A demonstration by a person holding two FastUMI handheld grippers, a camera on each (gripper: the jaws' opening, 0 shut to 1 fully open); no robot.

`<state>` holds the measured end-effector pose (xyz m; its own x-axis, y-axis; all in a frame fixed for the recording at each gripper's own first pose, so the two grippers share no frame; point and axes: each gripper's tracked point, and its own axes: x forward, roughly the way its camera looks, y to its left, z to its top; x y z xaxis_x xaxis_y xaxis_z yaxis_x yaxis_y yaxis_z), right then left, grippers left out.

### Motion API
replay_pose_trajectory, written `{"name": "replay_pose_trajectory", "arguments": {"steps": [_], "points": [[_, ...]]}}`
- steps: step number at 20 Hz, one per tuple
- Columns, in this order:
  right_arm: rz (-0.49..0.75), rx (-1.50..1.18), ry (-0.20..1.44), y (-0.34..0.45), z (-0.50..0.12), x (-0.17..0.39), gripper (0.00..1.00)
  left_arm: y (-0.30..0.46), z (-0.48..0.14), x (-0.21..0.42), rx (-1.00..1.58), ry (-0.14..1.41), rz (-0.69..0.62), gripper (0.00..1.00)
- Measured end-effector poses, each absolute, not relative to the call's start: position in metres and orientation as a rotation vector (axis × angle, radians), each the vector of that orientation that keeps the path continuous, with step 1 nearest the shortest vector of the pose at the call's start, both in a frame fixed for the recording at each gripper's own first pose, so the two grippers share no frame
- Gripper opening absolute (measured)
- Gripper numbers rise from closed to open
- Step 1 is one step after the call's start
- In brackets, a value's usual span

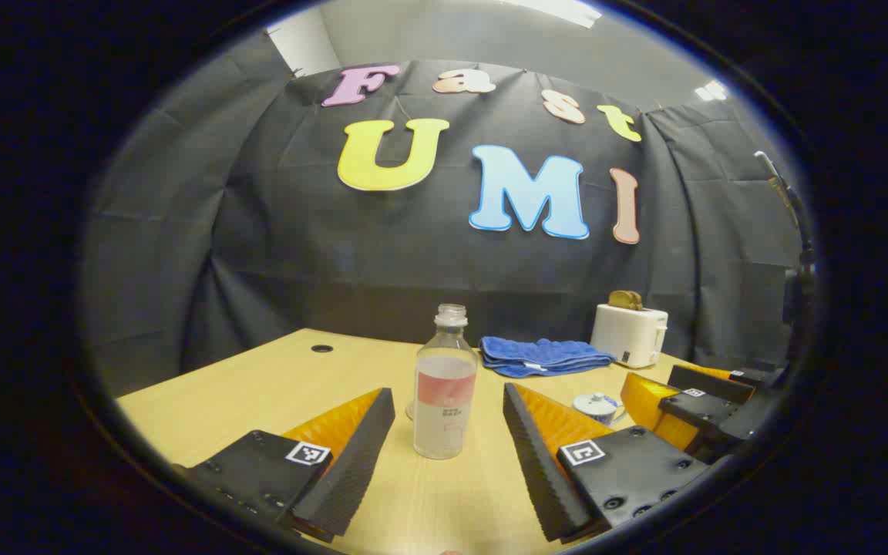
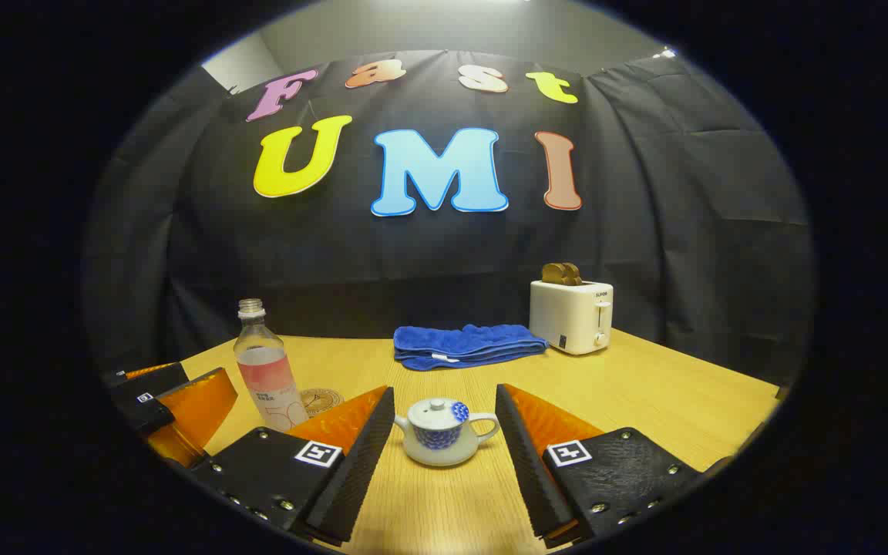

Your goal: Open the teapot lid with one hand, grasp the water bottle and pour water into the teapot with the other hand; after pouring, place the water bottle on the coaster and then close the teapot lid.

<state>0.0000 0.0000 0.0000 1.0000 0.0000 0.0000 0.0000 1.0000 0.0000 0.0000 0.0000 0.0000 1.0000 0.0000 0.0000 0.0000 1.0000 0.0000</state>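
A clear uncapped water bottle (image 1: 445, 385) with a pink label stands upright on the table, just ahead of my open left gripper (image 1: 448, 455) and centred between its fingers without touching them. In the right gripper view the bottle (image 2: 265, 370) stands at left, with a round coaster (image 2: 321, 401) beside it. A small white teapot (image 2: 442, 435) with blue pattern has its lid on and sits between the fingers of my open right gripper (image 2: 444, 451), which do not touch it. The teapot (image 1: 597, 405) also shows right of the left gripper, next to the right gripper (image 1: 687, 405).
A folded blue towel (image 2: 465, 344) lies at the back of the wooden table (image 2: 667, 401). A white toaster (image 2: 572, 314) with bread in it stands at the back right. A small round hole (image 1: 321, 348) marks the table's far left.
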Motion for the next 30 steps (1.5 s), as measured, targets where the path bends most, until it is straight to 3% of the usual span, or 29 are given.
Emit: {"name": "replay_pose_trajectory", "arguments": {"steps": [16,17,21,22,23,25,26,30], "points": [[0.037,-0.002,0.034,0.005,-0.004,0.026,0.82,0.008,-0.006,0.018,-0.016,0.027,0.007,0.96],[0.043,-0.002,0.04,0.006,-0.004,0.03,0.76,0.01,-0.006,0.018,-0.013,0.028,0.011,0.96],[0.046,-0.032,0.072,0.006,-0.007,0.047,0.75,0.01,-0.005,0.024,-0.007,0.03,0.007,0.96],[0.051,-0.032,0.089,0.005,-0.014,0.054,0.72,0.01,-0.006,0.025,-0.008,0.03,0.006,0.96],[0.059,-0.031,0.111,0.008,-0.017,0.058,0.57,0.01,-0.005,0.026,-0.009,0.03,0.004,0.96],[0.058,-0.052,0.138,0.009,-0.024,0.069,0.56,0.013,-0.004,0.027,-0.007,0.029,0.005,0.96],[0.059,-0.061,0.148,0.008,-0.027,0.071,0.49,0.014,-0.005,0.029,-0.004,0.03,0.008,0.96],[0.07,-0.079,0.178,0.011,-0.041,0.082,0.47,0.018,-0.007,0.033,-0.017,0.036,0.011,0.96]]}}
